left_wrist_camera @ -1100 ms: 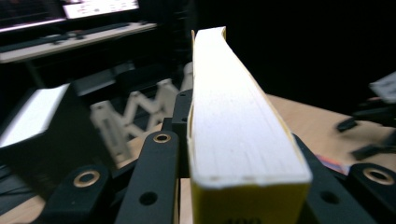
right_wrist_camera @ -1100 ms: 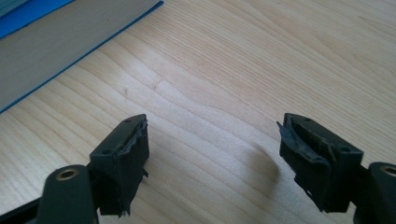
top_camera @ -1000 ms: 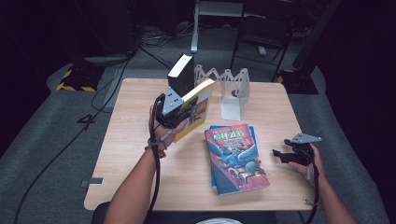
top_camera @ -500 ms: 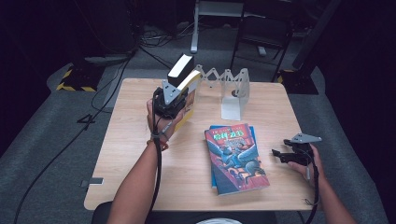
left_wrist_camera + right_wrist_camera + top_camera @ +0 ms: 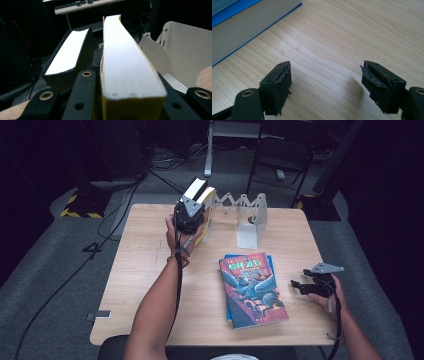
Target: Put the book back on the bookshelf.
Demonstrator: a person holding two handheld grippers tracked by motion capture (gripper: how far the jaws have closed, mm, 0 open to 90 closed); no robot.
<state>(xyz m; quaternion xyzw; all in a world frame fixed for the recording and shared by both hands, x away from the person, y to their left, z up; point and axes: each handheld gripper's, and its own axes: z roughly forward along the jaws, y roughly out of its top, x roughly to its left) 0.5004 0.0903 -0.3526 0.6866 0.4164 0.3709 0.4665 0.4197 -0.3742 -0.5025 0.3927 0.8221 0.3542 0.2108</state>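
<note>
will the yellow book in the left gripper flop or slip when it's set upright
The yellow book looks thick and stiff, so probably little flop. The left gripper clamps only its lower edge, so it may pivot. Set upright beside the black book, it could tip unless it leans on the white rack.

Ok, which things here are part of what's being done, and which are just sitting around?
In use: yellow book clamped in the left gripper, black book already standing, white book rack, stacked books waiting.
Lying about: floor cables, chair; the right gripper rests open.
</note>
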